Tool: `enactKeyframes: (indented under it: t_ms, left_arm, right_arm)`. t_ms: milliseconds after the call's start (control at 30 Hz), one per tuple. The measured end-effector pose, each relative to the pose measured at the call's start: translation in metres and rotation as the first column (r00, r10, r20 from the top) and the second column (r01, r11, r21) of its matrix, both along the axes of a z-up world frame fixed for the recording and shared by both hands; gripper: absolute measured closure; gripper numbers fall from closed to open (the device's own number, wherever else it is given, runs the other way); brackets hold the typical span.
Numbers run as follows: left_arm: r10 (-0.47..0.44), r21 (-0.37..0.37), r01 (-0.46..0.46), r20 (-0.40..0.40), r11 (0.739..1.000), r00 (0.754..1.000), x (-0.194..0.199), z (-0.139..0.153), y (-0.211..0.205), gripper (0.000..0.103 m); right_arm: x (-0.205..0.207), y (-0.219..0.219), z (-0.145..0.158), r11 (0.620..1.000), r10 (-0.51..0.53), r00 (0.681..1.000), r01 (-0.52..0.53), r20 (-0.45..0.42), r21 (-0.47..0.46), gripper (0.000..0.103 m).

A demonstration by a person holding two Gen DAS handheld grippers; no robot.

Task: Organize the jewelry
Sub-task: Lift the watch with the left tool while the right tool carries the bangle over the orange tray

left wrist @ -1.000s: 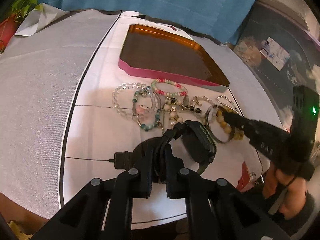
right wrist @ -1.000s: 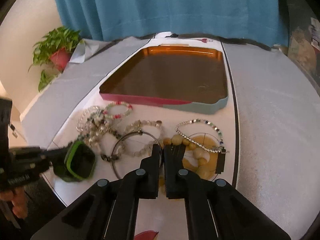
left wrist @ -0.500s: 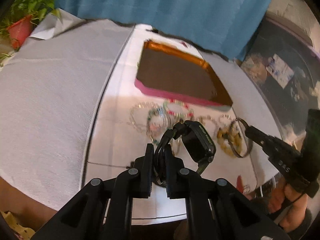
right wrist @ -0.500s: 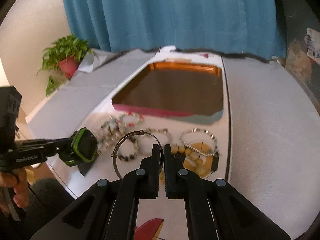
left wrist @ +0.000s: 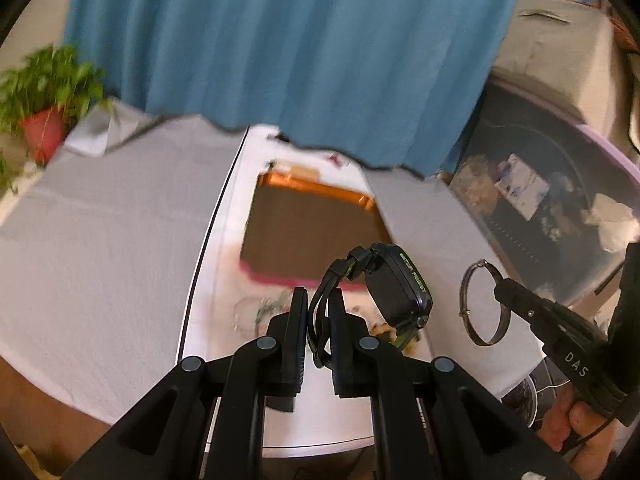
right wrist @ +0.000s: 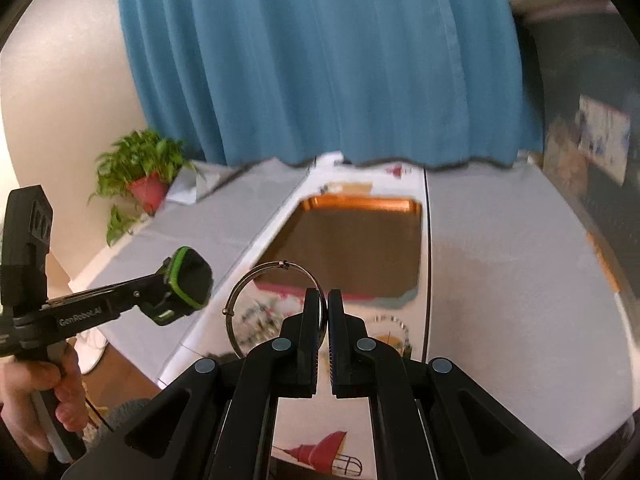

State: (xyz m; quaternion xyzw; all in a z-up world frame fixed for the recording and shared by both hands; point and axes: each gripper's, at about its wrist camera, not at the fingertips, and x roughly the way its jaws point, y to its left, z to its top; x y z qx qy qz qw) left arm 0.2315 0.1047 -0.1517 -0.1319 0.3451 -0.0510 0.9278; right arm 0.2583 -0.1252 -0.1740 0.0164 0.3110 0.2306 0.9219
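Black watch and bangle held above tray.

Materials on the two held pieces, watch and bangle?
Watch: matte black case and strap with green trim, looks like plastic or rubber; no shine. Bangle: thin silvery hoop with a bright glint and small clasp beads, likely metal, though plating can't be ruled out.

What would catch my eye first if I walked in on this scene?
Probably the two black grippers held up above the table, each carrying jewelry: the left gripper is clamped on the strap of a black smartwatch with green trim, and the right gripper pinches a thin silver metal bangle. Beyond them lies an orange tray with a pink front rim, against a blue curtain.
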Motion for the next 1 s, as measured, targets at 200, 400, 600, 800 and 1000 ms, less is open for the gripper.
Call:
enactKeyframes:
  t_ms: [200, 400, 600, 800, 1000]
  left_arm:
    - [-0.031, 0.028, 0.028, 0.106, 0.999, 0.994, -0.018, 0.057, -0.020, 0.095]
    - [-0.058, 0.055, 0.048, 0.200, 0.997, 0.978, -0.042, 0.096, -0.032, 0.095]
    - [-0.048, 0.038, 0.040, 0.211, 0.998, 0.976, -0.047, 0.095, -0.031, 0.095]
    - [-0.044, 0.036, 0.039, 0.162, 0.999, 0.986, -0.008, 0.070, -0.027, 0.095]
    - [-0.043, 0.046, 0.039, 0.080, 0.998, 0.996, 0.051, 0.035, -0.018, 0.095]
  right_arm:
    - [-0.024, -0.004, 0.057, 1.000, -0.015, 0.996, 0.014, 0.092, 0.008, 0.099]
    - [-0.058, -0.007, 0.102, 0.999, -0.030, 0.982, 0.025, 0.186, 0.031, 0.099]
    - [-0.064, 0.000, 0.110, 1.000, -0.028, 0.976, 0.026, 0.215, 0.012, 0.099]
    - [-0.029, 0.005, 0.087, 1.000, -0.017, 0.984, 0.017, 0.178, 0.004, 0.099]
    - [0.035, 0.014, 0.051, 1.000, -0.006, 0.994, 0.006, 0.106, 0.001, 0.099]
